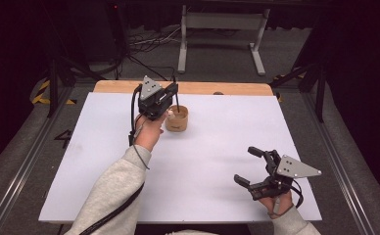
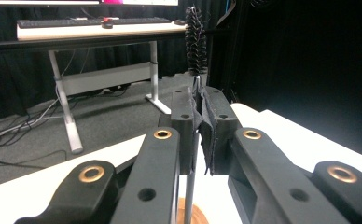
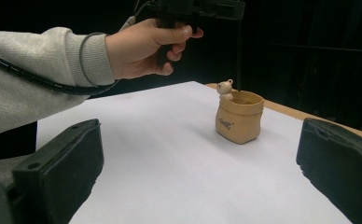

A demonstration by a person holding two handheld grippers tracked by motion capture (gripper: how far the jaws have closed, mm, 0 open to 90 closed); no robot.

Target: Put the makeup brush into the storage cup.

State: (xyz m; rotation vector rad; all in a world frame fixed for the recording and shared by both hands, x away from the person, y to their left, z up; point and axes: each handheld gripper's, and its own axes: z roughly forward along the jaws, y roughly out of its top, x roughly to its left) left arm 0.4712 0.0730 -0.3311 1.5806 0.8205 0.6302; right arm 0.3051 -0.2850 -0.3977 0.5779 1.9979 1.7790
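The left gripper (image 1: pixel 174 93) is clamped on a thin brush (image 2: pixel 196 35), stem upright, directly above the tan pot (image 1: pixel 177 119); its lower end dips toward the pot's mouth. The right gripper (image 1: pixel 250 166), jaws apart and empty, sits well away from the pot.

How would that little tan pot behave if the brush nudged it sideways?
The tan pot looks squat with a broad base, so it would probably slide on the smooth white table rather than tip. It seems small and light. The thin brush might flex first.

Glossy ceramic pot (image 3: pixel 239 116), matt white table (image 3: pixel 170 172)
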